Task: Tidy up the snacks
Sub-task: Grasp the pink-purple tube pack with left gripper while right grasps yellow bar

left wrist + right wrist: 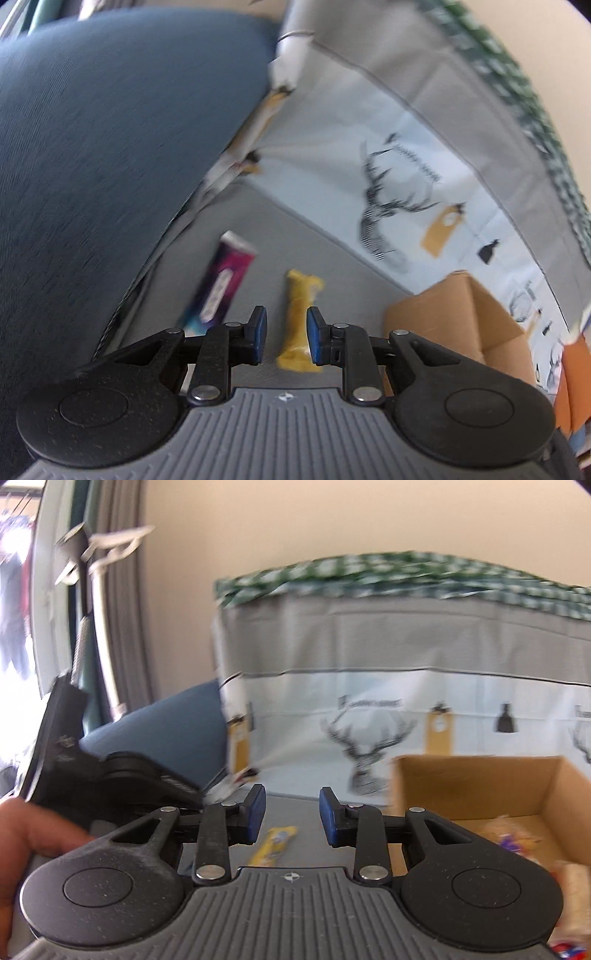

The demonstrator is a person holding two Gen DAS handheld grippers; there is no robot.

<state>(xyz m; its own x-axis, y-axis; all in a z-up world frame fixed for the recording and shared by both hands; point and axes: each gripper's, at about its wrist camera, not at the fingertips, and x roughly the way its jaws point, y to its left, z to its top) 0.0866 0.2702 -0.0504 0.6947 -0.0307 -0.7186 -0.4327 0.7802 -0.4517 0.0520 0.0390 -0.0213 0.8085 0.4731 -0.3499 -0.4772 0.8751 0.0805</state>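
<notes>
In the left wrist view a yellow snack bar (298,321) lies on the grey surface, straight ahead between the open fingers of my left gripper (286,334), which hovers above it. A purple and pink snack packet (221,284) lies just left of it. A brown cardboard box (461,317) stands to the right. In the right wrist view my right gripper (291,818) is open and empty above a yellow snack bar (275,843). The cardboard box (476,775) is at the right with several snacks (513,840) inside.
A blue cushion (110,147) rises at the left. A grey and white cloth with deer prints (369,709) hangs behind the surface. The other gripper and a hand (22,842) are at the left of the right wrist view.
</notes>
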